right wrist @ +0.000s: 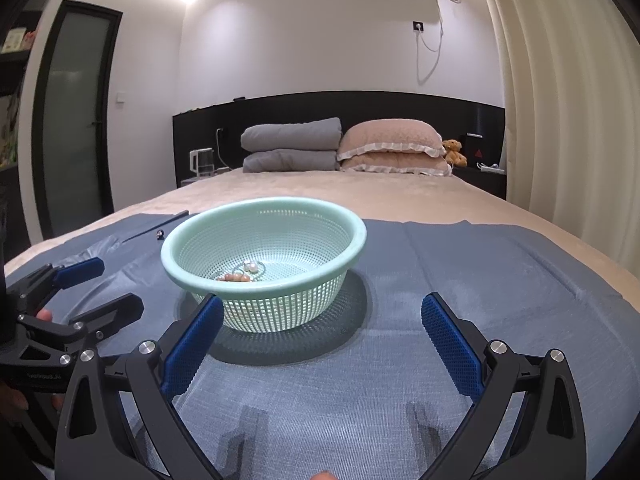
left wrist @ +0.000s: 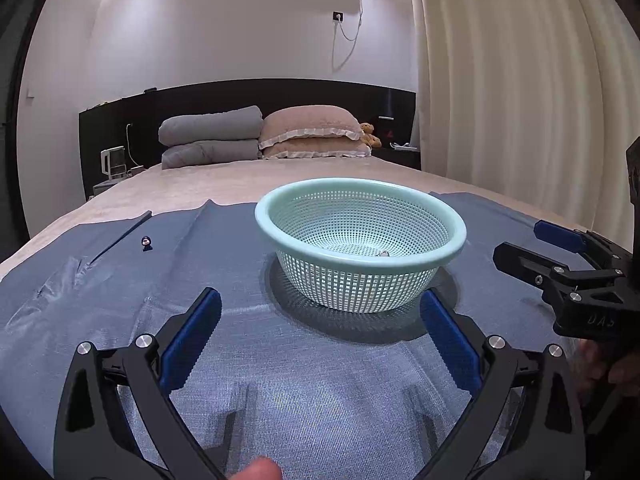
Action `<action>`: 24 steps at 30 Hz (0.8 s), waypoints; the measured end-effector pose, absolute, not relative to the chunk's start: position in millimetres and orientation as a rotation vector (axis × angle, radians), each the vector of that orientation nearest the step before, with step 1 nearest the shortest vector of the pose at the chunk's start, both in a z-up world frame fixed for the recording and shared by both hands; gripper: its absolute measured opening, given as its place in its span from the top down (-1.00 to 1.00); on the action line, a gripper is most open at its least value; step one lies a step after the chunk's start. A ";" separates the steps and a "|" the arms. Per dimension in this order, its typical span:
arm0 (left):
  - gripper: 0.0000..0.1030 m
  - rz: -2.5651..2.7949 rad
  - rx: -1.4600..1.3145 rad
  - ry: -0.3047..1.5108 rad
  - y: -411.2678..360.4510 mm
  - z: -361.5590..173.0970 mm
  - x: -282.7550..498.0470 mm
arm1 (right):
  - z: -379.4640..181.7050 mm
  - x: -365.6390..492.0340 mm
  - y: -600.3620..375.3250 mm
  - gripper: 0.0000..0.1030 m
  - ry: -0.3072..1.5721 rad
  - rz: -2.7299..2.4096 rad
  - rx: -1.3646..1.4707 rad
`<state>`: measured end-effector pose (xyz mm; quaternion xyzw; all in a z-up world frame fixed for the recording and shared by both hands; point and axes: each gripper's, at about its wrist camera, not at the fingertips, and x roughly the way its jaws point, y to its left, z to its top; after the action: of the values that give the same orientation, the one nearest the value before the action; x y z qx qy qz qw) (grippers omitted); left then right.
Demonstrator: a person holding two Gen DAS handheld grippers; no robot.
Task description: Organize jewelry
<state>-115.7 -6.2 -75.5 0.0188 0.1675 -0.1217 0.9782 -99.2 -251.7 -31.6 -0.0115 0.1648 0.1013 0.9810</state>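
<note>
1. One mint-green basket (right wrist: 264, 264), centre of the right wrist view, resting on one blue cloth (right wrist: 460, 280) spread over the bed (right wrist: 400, 196).
2. Inside the basket: one cluster of jewelry (right wrist: 242, 273), with two pale pearls and a short string of pinkish beads among thin loops; exact piece count impossible to tell.
3. One small dark bead (left wrist: 146, 242) lying alone on the cloth, left of centre in the left wrist view, well apart from the basket; beside it, one thin dark stick (left wrist: 124, 236).
4. Left hand-held gripper (left wrist: 320, 336): both blue pads spread wide, gripping nothing, low in the frame just before the basket.
5. Right hand-held gripper (right wrist: 322, 340): pads likewise wide apart, nothing between them, left pad overlapping the basket's near wall in the view.
6. Further back: two folded grey blankets (right wrist: 290, 146), two pink pillows (right wrist: 394, 148), one teddy bear (right wrist: 454, 152).
7. Faint lettering on the gripper bodies, not readable.
</note>
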 end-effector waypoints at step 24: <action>-0.89 -0.246 0.028 0.346 -5.9 -76.7 -112.0 | -32.5 -97.5 -254.4 -0.85 0.341 0.204 -0.018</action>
<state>-112.0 -5.9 -76.7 0.0138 0.1717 -0.1219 0.9775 -97.5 -254.4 -32.5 -0.0089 0.1692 0.1015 0.9803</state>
